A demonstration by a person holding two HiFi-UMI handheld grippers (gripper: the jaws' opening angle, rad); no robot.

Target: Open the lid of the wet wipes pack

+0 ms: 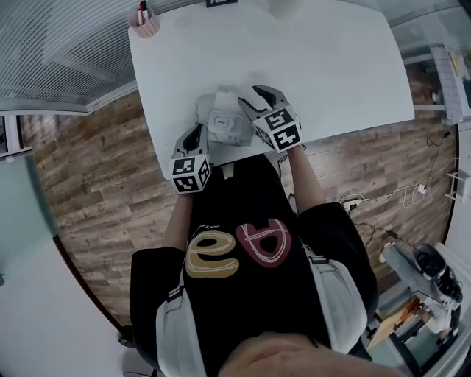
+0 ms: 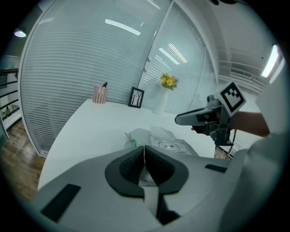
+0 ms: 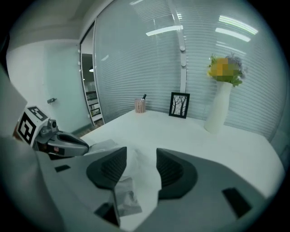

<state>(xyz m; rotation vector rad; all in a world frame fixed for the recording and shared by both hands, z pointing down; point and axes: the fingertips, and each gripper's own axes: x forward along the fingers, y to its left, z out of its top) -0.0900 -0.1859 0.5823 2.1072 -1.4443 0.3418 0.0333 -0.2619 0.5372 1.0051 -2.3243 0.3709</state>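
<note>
The wet wipes pack [image 1: 223, 124] lies near the front edge of the white table [image 1: 331, 66], a crinkled pale pouch with a white lid [image 2: 168, 145] facing up. My left gripper [image 1: 197, 134] comes at the pack's near left end. In the left gripper view its jaws [image 2: 144, 153] stand shut, with a thin strip of the pack's film pinched between the pads. My right gripper [image 1: 255, 96] hovers over the pack's right side, a little above it. In the right gripper view it [image 3: 141, 156] is open, the pads apart, with the pack's film [image 3: 129, 197] showing below the gap, untouched.
At the table's back stand a pink pen cup [image 1: 144, 22], a small picture frame [image 3: 179, 105] and a white vase with flowers [image 3: 217, 111]. The table's front edge runs just behind both grippers, by the person's torso. Wooden floor [image 1: 96, 169] surrounds the table.
</note>
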